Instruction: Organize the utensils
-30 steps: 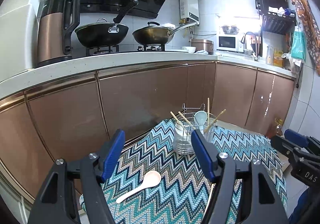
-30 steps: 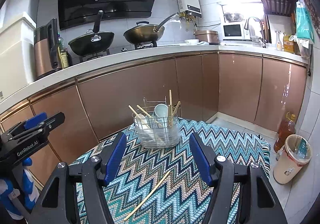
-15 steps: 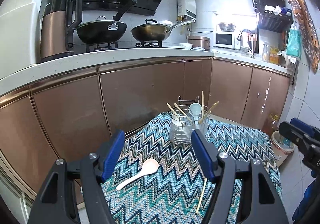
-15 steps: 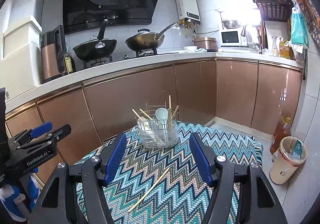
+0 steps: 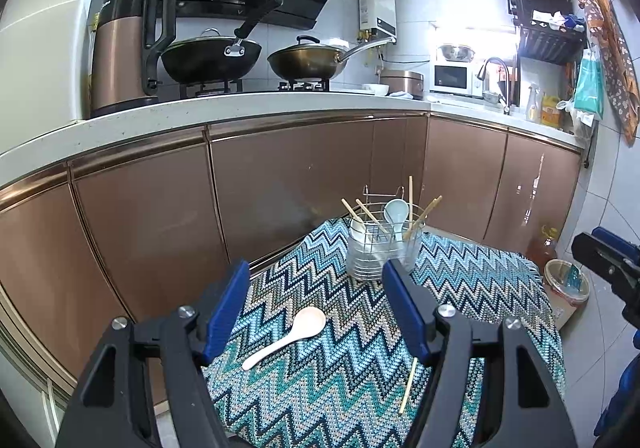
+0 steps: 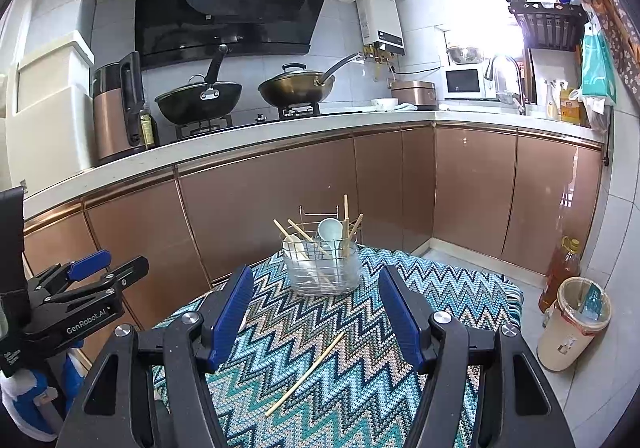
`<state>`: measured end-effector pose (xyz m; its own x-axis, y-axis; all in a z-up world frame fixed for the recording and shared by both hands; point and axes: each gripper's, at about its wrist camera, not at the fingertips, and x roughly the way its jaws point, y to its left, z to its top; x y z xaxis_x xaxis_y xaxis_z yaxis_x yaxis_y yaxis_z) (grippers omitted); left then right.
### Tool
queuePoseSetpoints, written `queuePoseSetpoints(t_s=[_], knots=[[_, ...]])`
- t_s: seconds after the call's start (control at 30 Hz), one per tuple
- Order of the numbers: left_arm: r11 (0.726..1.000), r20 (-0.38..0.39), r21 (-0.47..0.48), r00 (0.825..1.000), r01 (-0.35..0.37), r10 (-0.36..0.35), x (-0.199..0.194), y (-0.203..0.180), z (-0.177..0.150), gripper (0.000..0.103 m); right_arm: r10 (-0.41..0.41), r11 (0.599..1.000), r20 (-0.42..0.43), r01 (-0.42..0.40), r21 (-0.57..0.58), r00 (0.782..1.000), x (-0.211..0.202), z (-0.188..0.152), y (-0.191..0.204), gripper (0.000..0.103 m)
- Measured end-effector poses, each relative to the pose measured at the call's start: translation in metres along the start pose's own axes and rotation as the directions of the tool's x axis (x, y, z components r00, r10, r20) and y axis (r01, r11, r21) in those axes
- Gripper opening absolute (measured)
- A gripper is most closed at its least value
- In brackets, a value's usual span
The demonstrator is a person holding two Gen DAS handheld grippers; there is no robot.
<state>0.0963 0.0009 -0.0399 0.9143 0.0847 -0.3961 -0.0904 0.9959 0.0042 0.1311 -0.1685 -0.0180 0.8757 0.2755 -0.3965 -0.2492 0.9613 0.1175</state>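
A wire utensil holder [image 5: 383, 248] with a clear liner stands at the far end of a zigzag-patterned cloth [image 5: 360, 380]. It holds several chopsticks and two pale spoons. A cream spoon [image 5: 286, 336] lies on the cloth between my left gripper's [image 5: 316, 312] open, empty fingers. A single wooden chopstick [image 5: 408, 386] lies to its right. In the right wrist view the holder [image 6: 322, 266] stands ahead and the chopstick [image 6: 306, 373] lies between my right gripper's [image 6: 314, 314] open, empty fingers.
Copper-coloured kitchen cabinets [image 5: 280, 183] run behind the cloth under a white counter with two woks [image 5: 208, 57]. A beige bin [image 6: 572, 322] and an oil bottle [image 6: 558, 274] stand on the floor at the right.
Both grippers have pulled back and up from the holder, so more of the cloth shows. Both stay open and empty. Spoon and chopstick have not moved.
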Motion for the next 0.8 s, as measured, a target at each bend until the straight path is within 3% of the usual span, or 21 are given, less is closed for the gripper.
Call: queuePoseSetpoints(t_s=[0.6,0.8], knots=[[0.999,-0.095,-0.043,0.995,-0.004,0.000,0.041,0.029,-0.014,0.067,0.013,1.000,-0.118,-0.014,-0.009,0.993,0.048,-0.011,0.009,0.063],[0.998,-0.175,-0.052,0.983,0.045,-0.053,0.072,0.055,-0.020,0.067,0.030,0.999,-0.187,-0.026,0.024,0.982,0.070,-0.018,0.001,0.060]])
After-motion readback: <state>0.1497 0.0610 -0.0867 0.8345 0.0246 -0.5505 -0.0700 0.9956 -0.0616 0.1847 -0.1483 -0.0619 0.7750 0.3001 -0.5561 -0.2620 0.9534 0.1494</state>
